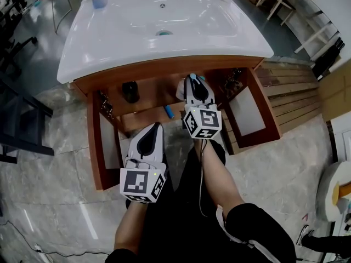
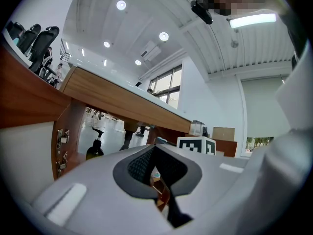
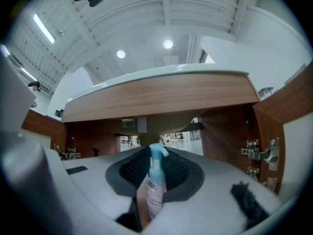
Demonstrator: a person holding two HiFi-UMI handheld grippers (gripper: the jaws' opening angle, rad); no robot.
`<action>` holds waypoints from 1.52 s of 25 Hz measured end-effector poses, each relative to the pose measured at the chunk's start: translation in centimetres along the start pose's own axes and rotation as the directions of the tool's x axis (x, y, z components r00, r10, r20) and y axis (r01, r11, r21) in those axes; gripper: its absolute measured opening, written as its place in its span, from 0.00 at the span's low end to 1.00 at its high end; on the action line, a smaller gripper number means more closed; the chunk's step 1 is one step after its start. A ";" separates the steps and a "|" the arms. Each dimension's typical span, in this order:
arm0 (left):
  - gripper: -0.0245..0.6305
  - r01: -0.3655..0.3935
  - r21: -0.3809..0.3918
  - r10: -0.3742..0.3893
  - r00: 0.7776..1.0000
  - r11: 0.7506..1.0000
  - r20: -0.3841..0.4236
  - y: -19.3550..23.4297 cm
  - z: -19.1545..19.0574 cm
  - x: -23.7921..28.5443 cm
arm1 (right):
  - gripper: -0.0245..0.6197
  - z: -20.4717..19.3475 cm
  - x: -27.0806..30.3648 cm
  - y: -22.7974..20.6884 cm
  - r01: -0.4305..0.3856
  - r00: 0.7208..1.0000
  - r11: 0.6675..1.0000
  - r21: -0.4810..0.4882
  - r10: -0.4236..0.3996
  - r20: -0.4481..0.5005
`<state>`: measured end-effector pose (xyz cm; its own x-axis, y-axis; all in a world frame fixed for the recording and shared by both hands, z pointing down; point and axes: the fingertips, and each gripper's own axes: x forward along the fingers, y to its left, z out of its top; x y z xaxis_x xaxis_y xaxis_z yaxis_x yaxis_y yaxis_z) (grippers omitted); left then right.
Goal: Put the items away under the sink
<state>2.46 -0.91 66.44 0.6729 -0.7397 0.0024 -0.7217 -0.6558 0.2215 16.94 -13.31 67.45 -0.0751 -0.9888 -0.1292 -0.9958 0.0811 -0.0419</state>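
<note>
No legible text (bottle (image 3: 153, 194) print blurred).

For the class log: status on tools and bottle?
Left tool shut, empty. Right tool shut on pump bottle, at open cabinet. Dark bottle inside, clear of path.

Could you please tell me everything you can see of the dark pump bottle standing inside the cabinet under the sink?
The dark pump bottle looks near-black, perhaps tinted glass or plastic. It has a rounded body, a narrow neck and a black pump head with a short spout. It stands upright on the wooden cabinet floor beneath the white sink, toward the left side near the wall that carries the door hinges. Only the floor touches it, and no label can be made out.
</note>
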 end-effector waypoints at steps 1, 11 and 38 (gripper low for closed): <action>0.04 -0.001 -0.001 0.001 1.000 1.000 0.001 0.0 0.0 0.0 | 0.16 -0.1 0.2 0.0 0.001 1.000 1.000 -0.001 -0.001 -0.002; 0.04 -0.009 -0.005 0.009 1.000 1.000 0.007 0.4 0.0 -0.3 | 0.16 -1.6 1.0 0.1 0.004 1.000 1.000 -0.009 -0.004 -0.026; 0.04 -0.031 -0.015 0.031 1.000 0.999 0.003 1.1 -0.3 -0.4 | 0.20 -2.2 2.3 0.4 -0.003 0.999 0.997 -0.077 -0.001 -0.049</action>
<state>1.44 -1.33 67.04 0.6496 -0.7602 0.0061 -0.7397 -0.6301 0.2363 16.26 -15.84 69.34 -0.0768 -0.9938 -0.0805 -0.9966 0.0742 0.0348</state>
